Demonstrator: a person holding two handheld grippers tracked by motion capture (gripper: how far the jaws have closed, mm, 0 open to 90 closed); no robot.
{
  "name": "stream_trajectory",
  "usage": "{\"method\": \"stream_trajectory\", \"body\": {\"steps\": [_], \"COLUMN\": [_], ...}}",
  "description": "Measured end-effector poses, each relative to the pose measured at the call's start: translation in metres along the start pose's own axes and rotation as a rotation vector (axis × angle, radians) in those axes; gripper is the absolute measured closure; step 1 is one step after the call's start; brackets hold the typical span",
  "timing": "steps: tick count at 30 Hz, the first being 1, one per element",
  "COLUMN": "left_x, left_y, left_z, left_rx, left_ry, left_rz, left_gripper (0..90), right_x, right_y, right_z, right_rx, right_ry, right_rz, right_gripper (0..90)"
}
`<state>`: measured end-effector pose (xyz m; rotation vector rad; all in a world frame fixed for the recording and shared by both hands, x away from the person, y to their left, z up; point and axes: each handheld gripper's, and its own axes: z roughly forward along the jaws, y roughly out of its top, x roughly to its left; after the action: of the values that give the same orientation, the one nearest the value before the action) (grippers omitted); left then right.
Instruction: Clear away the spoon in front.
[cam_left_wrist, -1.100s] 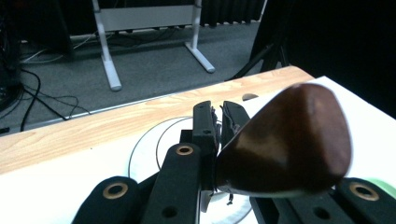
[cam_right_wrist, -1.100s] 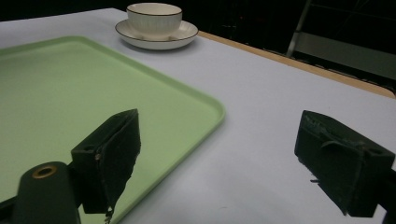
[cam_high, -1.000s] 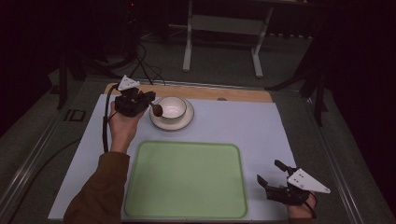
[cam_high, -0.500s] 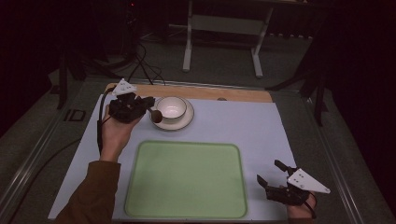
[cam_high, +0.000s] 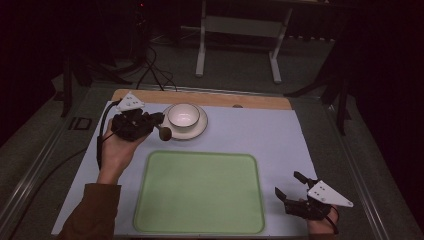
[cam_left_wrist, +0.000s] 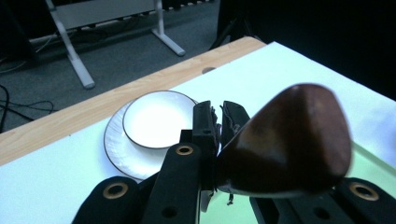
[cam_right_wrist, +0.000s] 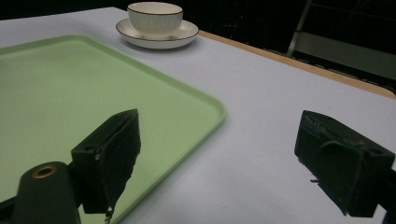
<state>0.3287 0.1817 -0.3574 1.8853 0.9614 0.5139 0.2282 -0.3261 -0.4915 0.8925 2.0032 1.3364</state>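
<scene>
Spoon (cam_left_wrist: 285, 140): brown wooden, your left gripper (cam_high: 159, 125) has it, jaws closed tight on the handle. The bowl end bulges large and close in the left gripper view, just past the jaw tips; in the high view it shows as a small dark knob (cam_high: 164, 133) off the gripper's tip, at the near left rim of the saucer (cam_high: 198, 131). Whether it touches the saucer, you can't tell.

Cup (cam_high: 183, 115): white, dark rim, upright on the saucer, near the far edge of the table (cam_high: 280, 135), left of middle. Both sit on the white surface just short of the wooden strip (cam_high: 250, 100) along that far edge.

Tray (cam_high: 200, 192): pale green, rounded corners, lying flat at the near edge, middle. Well apart from the saucer.

Your right gripper (cam_high: 294, 187): at the near right corner, just beside the tray's right edge. Jaws spread wide, holding nothing; white table shows between them in the right gripper view, tray corner (cam_right_wrist: 205, 109) behind the left jaw.
</scene>
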Motion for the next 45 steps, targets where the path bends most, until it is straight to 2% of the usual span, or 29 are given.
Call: {"method": "stream_trajectory", "body": {"steps": [14,26,45], "left_x": [-0.008,-0.013,-0.024], "left_y": [-0.010,-0.030,-0.075], "left_z": [-0.017,-0.035,-0.047], "left_rx": [0.017,0.046,0.140], "left_ry": [-0.028,-0.054,-0.091], "left_rz": [0.009,0.009,-0.041], "left_gripper": [84.8,84.8,84.8], "right_x": [0.000,0.001,0.001], "right_y": [0.000,0.000,0.001], "right_z": [0.000,0.001,0.002], "right_rx": [0.001,0.002,0.005], "right_ry": [0.001,0.003,0.006], "right_rz": [-0.001,0.001,-0.002], "right_gripper": [14.1,14.1,14.1]}}
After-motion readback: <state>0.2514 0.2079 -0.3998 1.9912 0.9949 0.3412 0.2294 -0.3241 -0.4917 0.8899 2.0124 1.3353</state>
